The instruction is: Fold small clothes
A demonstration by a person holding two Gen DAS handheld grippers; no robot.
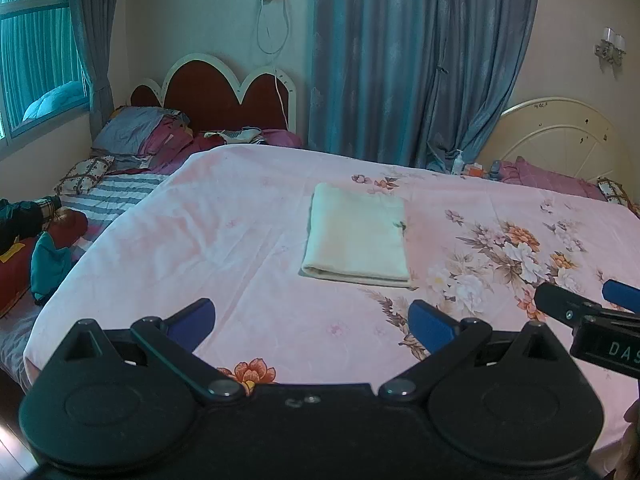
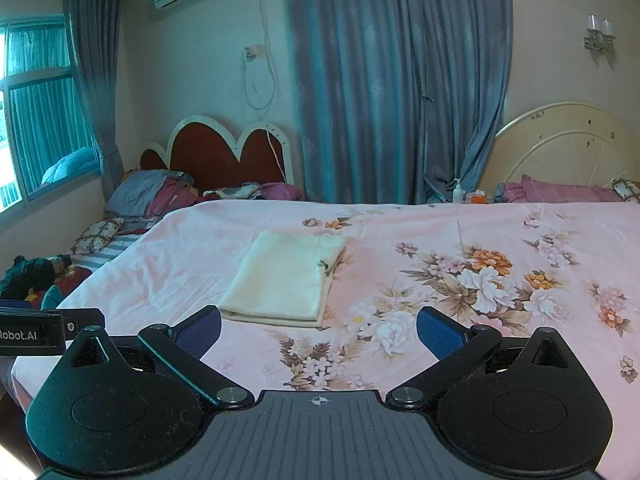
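A cream cloth [image 1: 357, 233] lies folded in a neat rectangle on the pink floral bedsheet [image 1: 224, 232]. It also shows in the right wrist view [image 2: 286, 280]. My left gripper [image 1: 312, 320] is open and empty, held above the sheet short of the cloth's near edge. My right gripper [image 2: 319, 330] is open and empty, just right of the cloth's near corner. The right gripper shows at the right edge of the left wrist view [image 1: 588, 304]. Part of the left gripper shows at the left edge of the right wrist view [image 2: 48, 330].
A second bed on the left holds pillows [image 1: 132, 132] and loose clothes [image 1: 28, 240] before a red headboard [image 1: 224, 96]. Blue curtains [image 1: 416, 60] hang behind. A cream headboard [image 1: 560, 136], pink pillow [image 2: 560, 192] and small bottles [image 2: 460, 192] stand at the back right.
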